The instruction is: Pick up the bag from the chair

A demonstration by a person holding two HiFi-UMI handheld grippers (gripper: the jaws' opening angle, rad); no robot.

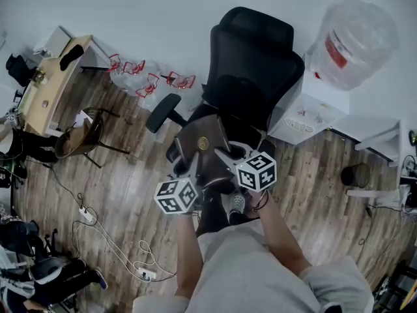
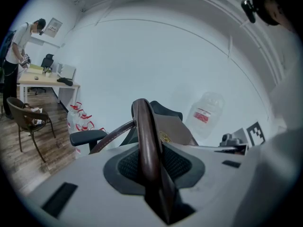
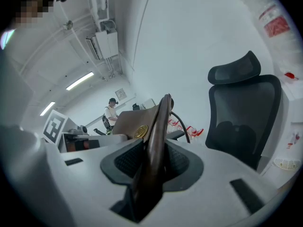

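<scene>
A brown leather bag (image 1: 203, 150) with a round gold emblem hangs in the air in front of the black office chair (image 1: 251, 67), held between both grippers. My left gripper (image 1: 189, 182) is shut on the bag's brown strap (image 2: 144, 145), which runs between its jaws. My right gripper (image 1: 236, 165) is shut on the bag's other strap (image 3: 156, 145). The bag's flap (image 3: 135, 122) with the emblem shows in the right gripper view, with the chair (image 3: 241, 112) behind and to the right. The chair's seat is mostly hidden by the bag.
A water dispenser (image 1: 306, 106) with a big clear bottle (image 1: 352, 41) stands right of the chair. Red-capped water jugs (image 1: 146, 77) sit against the wall. A wooden desk (image 1: 52, 87) and a brown chair (image 1: 81, 135) are at left, where a person (image 2: 16, 41) stands. Cables (image 1: 111, 240) lie on the floor.
</scene>
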